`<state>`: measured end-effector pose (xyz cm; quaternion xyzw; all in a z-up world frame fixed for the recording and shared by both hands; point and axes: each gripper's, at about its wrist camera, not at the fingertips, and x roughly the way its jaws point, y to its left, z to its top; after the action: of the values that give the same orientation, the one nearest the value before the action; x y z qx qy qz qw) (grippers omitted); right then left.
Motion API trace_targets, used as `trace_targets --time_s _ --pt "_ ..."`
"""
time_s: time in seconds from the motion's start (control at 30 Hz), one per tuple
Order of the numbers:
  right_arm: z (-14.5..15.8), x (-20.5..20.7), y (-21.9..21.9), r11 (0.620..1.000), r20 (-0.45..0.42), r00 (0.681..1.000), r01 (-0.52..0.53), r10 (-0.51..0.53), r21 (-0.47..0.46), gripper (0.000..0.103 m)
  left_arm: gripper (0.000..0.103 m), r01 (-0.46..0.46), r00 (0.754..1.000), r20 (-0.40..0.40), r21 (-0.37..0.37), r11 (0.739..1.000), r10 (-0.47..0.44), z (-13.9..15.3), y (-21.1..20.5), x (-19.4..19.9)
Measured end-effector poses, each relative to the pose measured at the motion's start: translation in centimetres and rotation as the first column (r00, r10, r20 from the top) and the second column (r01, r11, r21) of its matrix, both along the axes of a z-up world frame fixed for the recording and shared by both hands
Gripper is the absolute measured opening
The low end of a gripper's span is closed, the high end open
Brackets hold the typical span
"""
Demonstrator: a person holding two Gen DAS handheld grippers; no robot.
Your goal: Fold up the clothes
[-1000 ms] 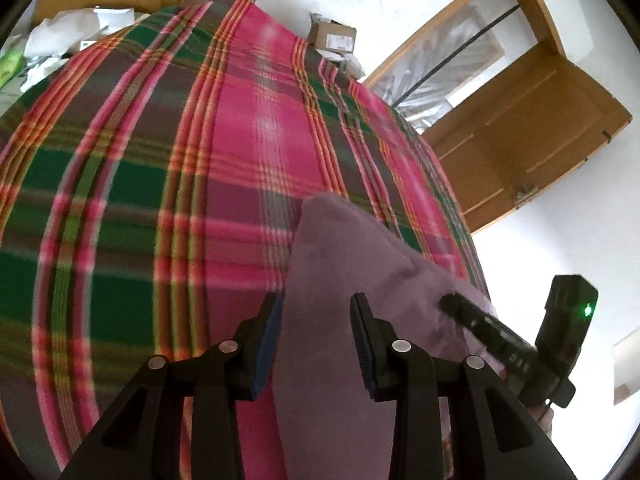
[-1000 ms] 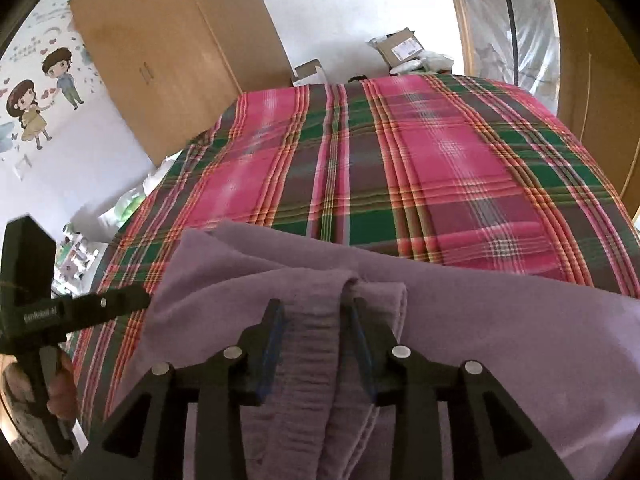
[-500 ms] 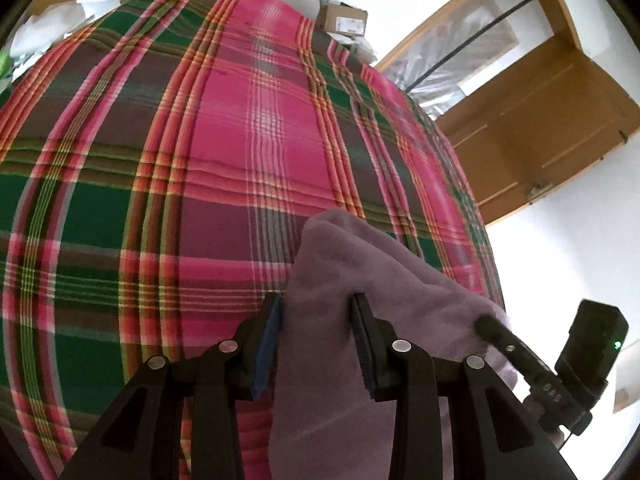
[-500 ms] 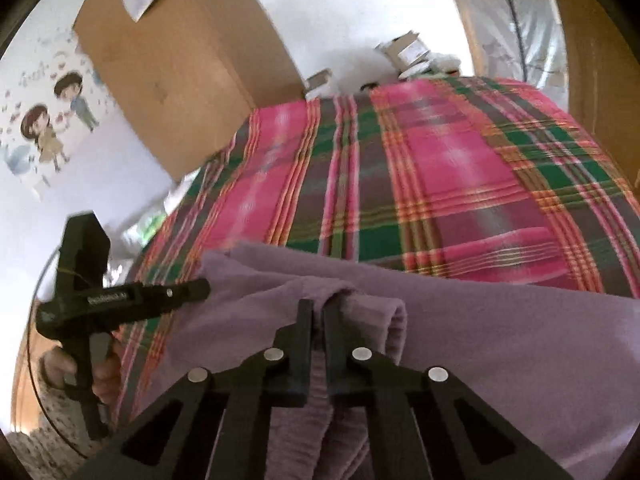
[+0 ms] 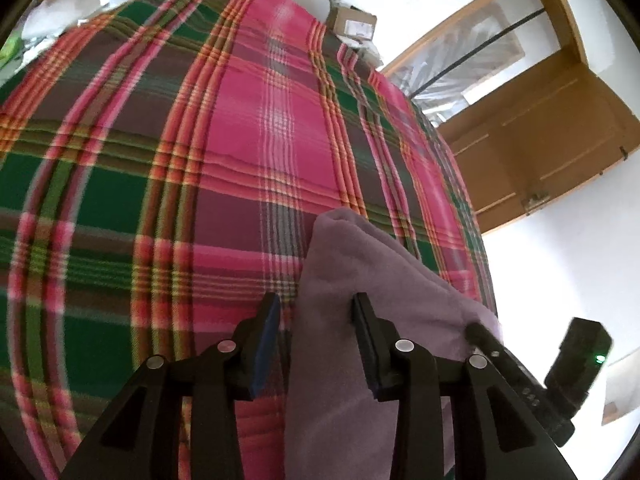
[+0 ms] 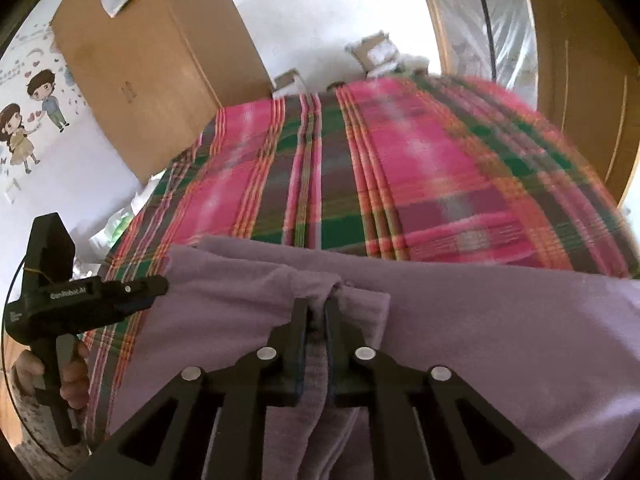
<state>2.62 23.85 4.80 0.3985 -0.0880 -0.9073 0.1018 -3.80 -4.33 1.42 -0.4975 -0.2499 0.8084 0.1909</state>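
Observation:
A purple knit garment (image 6: 480, 340) lies on the near part of a bed covered with a pink and green plaid blanket (image 6: 420, 168). My right gripper (image 6: 317, 308) is shut on a bunched ribbed fold of the garment. In the left wrist view the garment (image 5: 360, 264) rises as a folded edge between the fingers. My left gripper (image 5: 316, 314) is open around that edge, with the cloth against the right finger. The right gripper (image 5: 520, 372) shows at the lower right there. The left gripper (image 6: 80, 300) shows at the left of the right wrist view, held by a hand (image 6: 72, 376).
The plaid blanket (image 5: 200, 160) stretches away ahead of both grippers. A wooden wardrobe (image 6: 140, 72) stands beyond the bed on the left, and a wooden door (image 5: 540, 140) on the right. Cardboard boxes (image 5: 352, 24) sit past the far end. White bags (image 5: 60, 20) lie at the far left corner.
My right gripper has shut on the garment's ribbed fold and stays shut. The left gripper remains open around the garment's edge, and its view has tilted slightly toward the bed.

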Motion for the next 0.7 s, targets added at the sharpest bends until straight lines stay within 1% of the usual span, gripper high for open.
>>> trace_targets --time_s 0.07,0.1,0.17,0.27,0.33,0.47,0.53,0.57,0.6,0.7 --pt "1.0 1.9 -1.3 0.997 -0.074 0.997 -0.03 0.036 0.076 0.01 0.039 0.001 1.0 -0.015 -0.012 1.0 -0.001 0.4 -0.2 0.8" --pt "1.1 2.7 -1.8 0.994 -0.09 0.994 -0.059 0.068 0.094 0.01 0.039 -0.002 1.0 -0.016 -0.013 1.0 0.002 0.4 -0.4 1.3" --pt "0.5 4.2 -2.9 0.985 -0.087 0.986 -0.134 0.144 0.108 0.01 0.039 -0.004 1.0 -0.017 -0.011 1.0 0.004 0.5 -0.7 2.4" --pt "-1.2 5.8 -3.9 0.97 -0.049 0.98 -0.185 0.195 0.154 0.01 0.039 0.011 1.0 -0.011 0.002 1.0 -0.011 0.2 -0.9 4.1" --pt "-2.0 6.3 -3.9 0.967 -0.039 0.979 -0.191 0.2 0.169 0.01 0.039 0.027 1.0 0.012 0.016 1.0 -0.028 -0.3 -1.0 5.2" --pt "-2.4 6.8 -3.7 0.97 -0.042 0.981 -0.181 0.19 0.16 0.01 0.039 0.039 0.999 0.014 0.019 0.999 -0.039 -0.7 -1.3 6.8" --pt "-1.6 7.1 -4.2 0.969 -0.05 0.983 -0.165 0.177 0.182 0.012 0.039 0.042 0.999 0.025 0.033 0.999 -0.042 -0.8 -1.6 7.3" --pt "-1.2 7.5 -4.6 0.964 -0.064 0.98 -0.173 0.189 0.202 0.016 0.039 0.045 0.999 0.028 0.041 0.998 -0.047 -0.8 -1.6 7.6" --pt "-1.4 7.9 -5.0 0.957 -0.062 0.977 -0.186 0.205 0.222 0.018 0.039 0.047 0.998 0.029 0.043 0.998 -0.048 -0.8 -1.7 7.9" --pt "-2.7 8.5 -5.8 0.942 -0.025 0.974 -0.212 0.226 0.261 0.019 0.039 0.057 0.998 0.03 0.047 0.997 -0.058 -1.0 -1.9 8.8"
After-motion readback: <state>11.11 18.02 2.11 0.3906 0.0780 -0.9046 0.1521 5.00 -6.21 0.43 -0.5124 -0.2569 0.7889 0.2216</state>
